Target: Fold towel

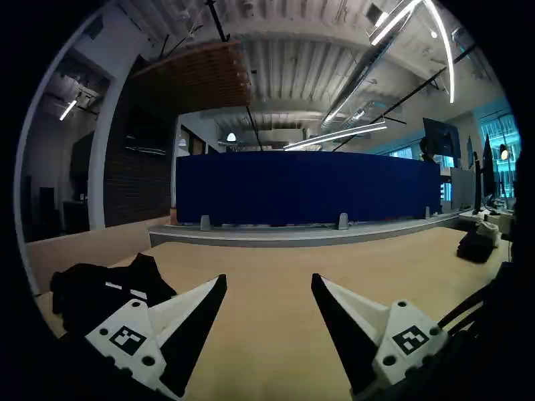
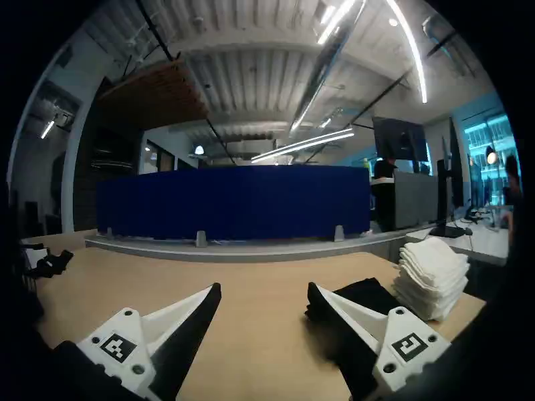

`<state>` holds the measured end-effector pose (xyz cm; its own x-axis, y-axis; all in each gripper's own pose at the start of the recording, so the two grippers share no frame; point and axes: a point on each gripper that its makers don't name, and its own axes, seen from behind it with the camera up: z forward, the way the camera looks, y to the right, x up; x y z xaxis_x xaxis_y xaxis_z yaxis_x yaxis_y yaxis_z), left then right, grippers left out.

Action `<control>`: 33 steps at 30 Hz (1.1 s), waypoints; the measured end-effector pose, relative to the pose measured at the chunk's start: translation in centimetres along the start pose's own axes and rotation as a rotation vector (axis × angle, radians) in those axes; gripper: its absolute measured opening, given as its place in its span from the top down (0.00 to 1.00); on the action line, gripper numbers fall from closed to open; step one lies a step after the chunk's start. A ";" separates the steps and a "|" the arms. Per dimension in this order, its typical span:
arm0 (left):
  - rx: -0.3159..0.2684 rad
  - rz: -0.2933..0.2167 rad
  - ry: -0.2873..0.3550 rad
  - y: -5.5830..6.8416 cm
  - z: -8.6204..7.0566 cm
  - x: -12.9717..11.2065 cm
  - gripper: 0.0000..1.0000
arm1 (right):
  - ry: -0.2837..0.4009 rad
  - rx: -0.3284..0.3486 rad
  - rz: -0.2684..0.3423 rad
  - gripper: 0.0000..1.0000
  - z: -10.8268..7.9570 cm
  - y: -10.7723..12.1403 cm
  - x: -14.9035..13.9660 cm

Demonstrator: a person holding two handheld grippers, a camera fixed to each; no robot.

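The left gripper (image 1: 268,276) is being held over the wooden counter (image 1: 287,257) with its fingers spread apart and nothing between them. A crumpled black towel (image 1: 87,291) is lying on the counter just behind its left finger. The right gripper (image 2: 264,285) is also being held with fingers apart and empty. A flat black towel (image 2: 364,294) is lying behind its right finger, just beside a stack of white towels (image 2: 431,274). A blue partition (image 2: 234,200) is standing along the counter's far edge.

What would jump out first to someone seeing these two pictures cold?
A long blue divider spans the far edge of the wooden table. In the right gripper view, folded white towels are stacked at right, beside a black cloth. The left gripper and right gripper both hang open.
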<state>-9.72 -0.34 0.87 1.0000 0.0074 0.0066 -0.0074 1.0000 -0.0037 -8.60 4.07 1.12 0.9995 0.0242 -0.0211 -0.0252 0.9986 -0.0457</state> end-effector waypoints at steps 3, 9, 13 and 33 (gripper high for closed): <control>0.000 0.000 0.000 0.0 0.0 0.0 0.06 | -0.002 0.003 0.005 0.00 0.0 -0.1 -0.3; 0.000 0.000 0.000 0.0 0.0 0.0 0.06 | -0.003 0.009 -0.006 0.00 0.0 -0.6 -0.9; 0.000 0.000 0.000 0.0 0.0 0.0 0.06 | -0.003 0.008 -0.023 0.00 0.0 -0.8 -1.4; 0.000 0.000 0.000 0.0 0.0 0.0 0.06 | -0.009 0.016 -0.024 0.00 0.1 -1.3 -2.1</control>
<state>-9.76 -0.35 0.87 1.0000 0.0074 0.0064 -0.0074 1.0000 -0.0037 -10.70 2.76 1.30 0.9999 0.0001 -0.0107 -0.0004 0.9995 -0.0304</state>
